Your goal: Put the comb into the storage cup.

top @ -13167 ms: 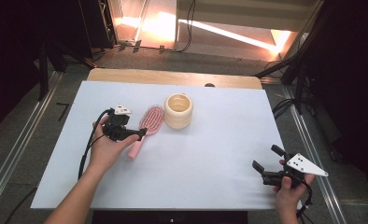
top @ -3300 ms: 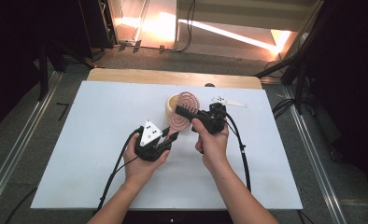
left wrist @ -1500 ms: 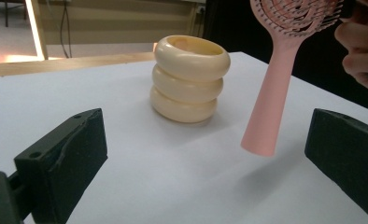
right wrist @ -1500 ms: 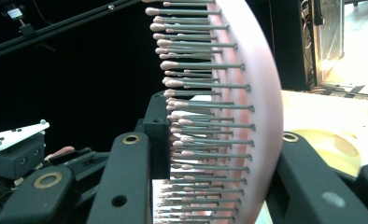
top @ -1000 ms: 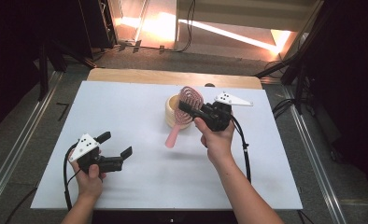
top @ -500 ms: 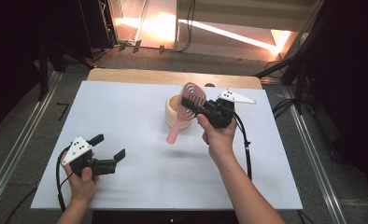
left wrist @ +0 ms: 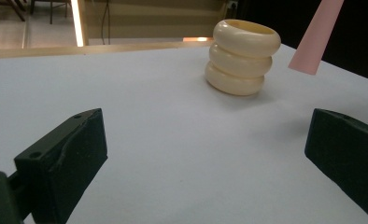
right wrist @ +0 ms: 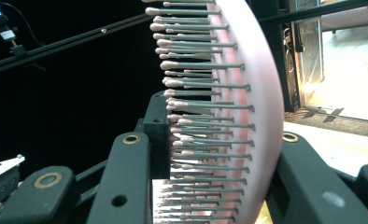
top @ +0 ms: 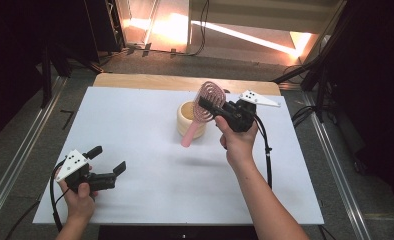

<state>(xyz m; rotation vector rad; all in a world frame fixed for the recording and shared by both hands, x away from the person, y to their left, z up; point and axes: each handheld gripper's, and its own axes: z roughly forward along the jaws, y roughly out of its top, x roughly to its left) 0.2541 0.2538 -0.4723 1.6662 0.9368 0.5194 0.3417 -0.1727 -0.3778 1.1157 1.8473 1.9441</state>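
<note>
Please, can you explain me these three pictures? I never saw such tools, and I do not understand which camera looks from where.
A person holds a two-jaw tool in each hand. One picture looks down from above the white table. The other two come from cameras on the tools, looking along their black jaws. The left gripper is open and holds nothing. The right gripper is shut on a pink plastic hairbrush, lifted with its handle hanging beside the cream ribbed cup on the table.

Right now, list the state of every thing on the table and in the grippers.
pink hairbrush: lifted, handle hanging down beside the holder.
cream ringed holder: upright on the table.
right gripper: shut on the brush head.
left gripper: open, holding nothing.
</note>
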